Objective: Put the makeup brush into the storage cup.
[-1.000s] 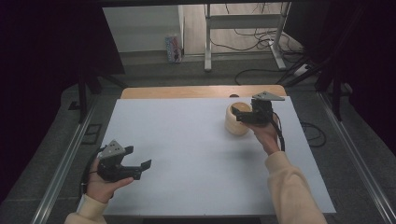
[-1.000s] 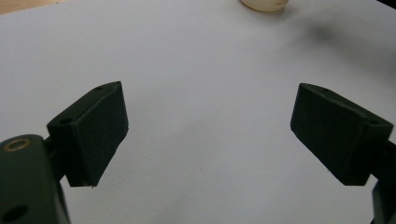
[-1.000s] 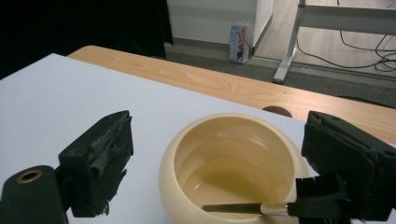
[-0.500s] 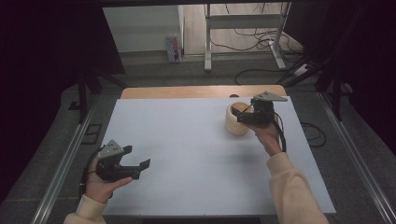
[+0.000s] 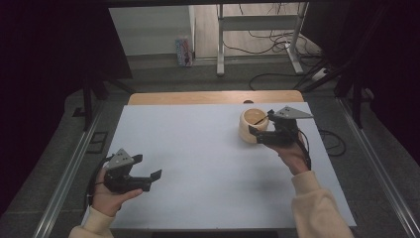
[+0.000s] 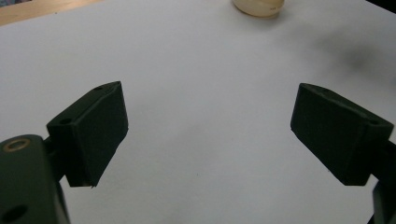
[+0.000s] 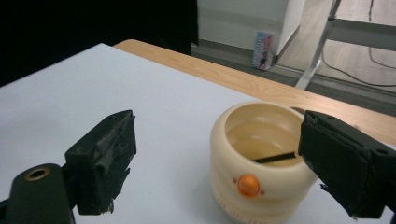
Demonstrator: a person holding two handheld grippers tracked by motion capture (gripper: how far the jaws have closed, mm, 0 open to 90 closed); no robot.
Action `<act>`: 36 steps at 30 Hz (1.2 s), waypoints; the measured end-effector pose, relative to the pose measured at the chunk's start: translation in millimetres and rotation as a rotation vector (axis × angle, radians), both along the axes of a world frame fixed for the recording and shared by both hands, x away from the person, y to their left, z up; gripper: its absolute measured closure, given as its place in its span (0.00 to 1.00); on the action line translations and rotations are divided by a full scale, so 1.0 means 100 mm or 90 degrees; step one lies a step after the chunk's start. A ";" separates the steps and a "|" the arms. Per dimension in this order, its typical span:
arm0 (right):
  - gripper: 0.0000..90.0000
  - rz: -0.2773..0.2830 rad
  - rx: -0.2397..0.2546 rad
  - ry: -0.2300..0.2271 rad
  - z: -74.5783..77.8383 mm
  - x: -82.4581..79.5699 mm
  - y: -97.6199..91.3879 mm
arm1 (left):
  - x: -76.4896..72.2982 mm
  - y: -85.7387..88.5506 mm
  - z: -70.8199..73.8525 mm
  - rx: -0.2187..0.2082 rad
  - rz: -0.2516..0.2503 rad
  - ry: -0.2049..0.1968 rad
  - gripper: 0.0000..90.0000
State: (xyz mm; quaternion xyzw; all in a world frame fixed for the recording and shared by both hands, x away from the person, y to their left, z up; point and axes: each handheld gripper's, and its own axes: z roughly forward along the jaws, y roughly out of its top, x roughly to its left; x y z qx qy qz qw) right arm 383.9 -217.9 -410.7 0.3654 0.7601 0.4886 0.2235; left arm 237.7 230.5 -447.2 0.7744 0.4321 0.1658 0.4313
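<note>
A cream round container point(image 5: 249, 126) stands at the table's far right; it is open at the top, with an orange knob point(image 7: 248, 185) on its side and a thin dark strip point(image 7: 274, 157) inside. My right gripper point(image 5: 263, 127) is open at the container's near right side. In the right gripper view the container point(image 7: 261, 186) sits between the spread jaws, close to the right one, with neither touching it. My left gripper point(image 5: 151, 176) is open and empty, low over the near left of the white table point(image 5: 198, 148). The left gripper view has the container point(image 6: 258, 7) far ahead.
A wooden strip point(image 5: 213, 97) runs along the table's far edge, with metal rails point(image 5: 74, 163) at both sides. Beyond it are a floor with cables point(image 5: 277, 74) and a metal frame leg point(image 5: 219, 39). Dark curtains stand at left and right.
The right gripper has drawn back slightly toward the person from the container. The left gripper has barely moved.
</note>
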 end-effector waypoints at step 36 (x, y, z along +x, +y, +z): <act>0.20 0.033 -0.048 0.053 -0.42 -0.94 -0.82 | 0.04 0.01 -0.12 0.008 0.009 0.014 0.13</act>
